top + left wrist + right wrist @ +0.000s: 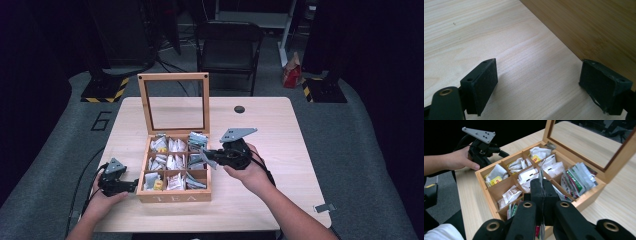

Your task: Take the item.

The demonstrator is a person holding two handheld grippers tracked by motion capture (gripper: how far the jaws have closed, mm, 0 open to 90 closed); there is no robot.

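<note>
Wooden tea box (172, 197), lid raised, is shown at table (260, 200) centre. A tea sachet (540, 176) is pinched edge-on in the clenched right gripper (541, 192), just above the box's right compartments. The left gripper (537, 82) is rested unclenched, empty, beside the left wall.

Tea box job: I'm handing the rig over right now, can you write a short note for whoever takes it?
Right gripper: shut on a tea packet, held edge-on above the tea box.
Left gripper: open, nothing between the fingers, resting on the table against the box's left side.
Box: lid open and upright, compartments hold packets.
Done: one packet gripped.
Left: likely lift it clear and set it down.
</note>
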